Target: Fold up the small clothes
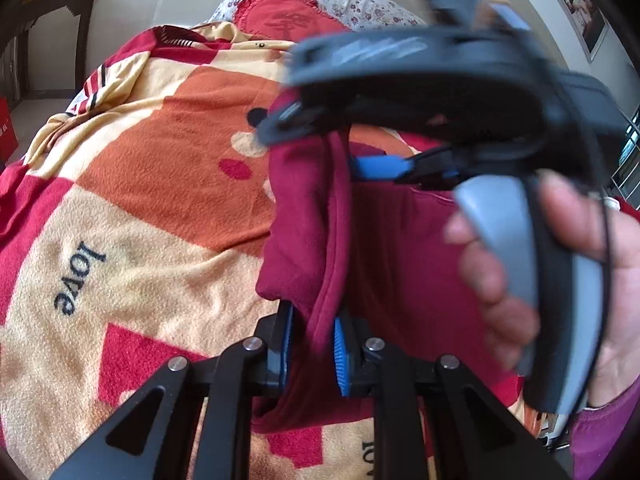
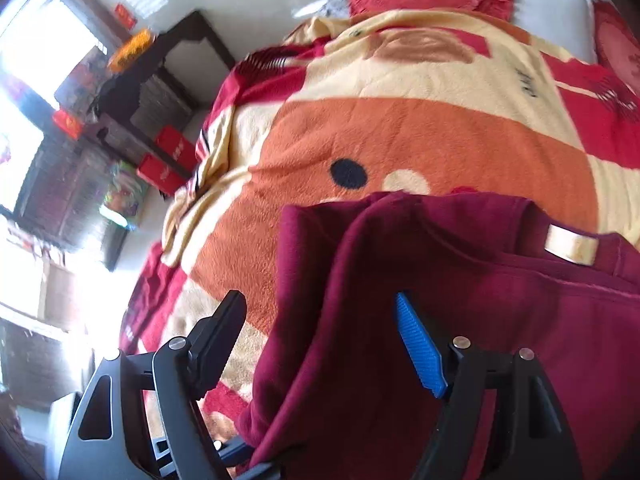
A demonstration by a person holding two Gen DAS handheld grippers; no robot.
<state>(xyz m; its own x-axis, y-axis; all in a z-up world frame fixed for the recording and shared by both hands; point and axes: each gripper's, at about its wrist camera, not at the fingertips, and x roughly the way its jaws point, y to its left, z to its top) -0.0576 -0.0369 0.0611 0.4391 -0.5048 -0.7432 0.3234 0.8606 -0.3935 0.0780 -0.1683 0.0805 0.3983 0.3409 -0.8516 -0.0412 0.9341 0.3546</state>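
A dark red garment (image 1: pixel 404 248) lies bunched on the patterned blanket (image 1: pixel 152 184). At the bottom of the left wrist view my left gripper (image 1: pixel 314 320) is shut on a raised fold of it, the cloth squeezed between the blue pads (image 1: pixel 341 360). A hand (image 1: pixel 560 272) holds my right gripper (image 1: pixel 328 144), blurred, just above the garment's far edge. In the right wrist view my right gripper (image 2: pixel 320 304) stands open. The garment (image 2: pixel 500 320) with its cream label (image 2: pixel 572 246) drapes between the spread fingers, and neither pad presses on it.
A round red cushion (image 1: pixel 288 16) and floral pillows (image 1: pixel 360 0) lie at the head of the bed. Dark wooden furniture (image 2: pixel 160 80) and red boxes (image 2: pixel 164 160) stand on the floor beside the bed, near a bright window (image 2: pixel 36 52).
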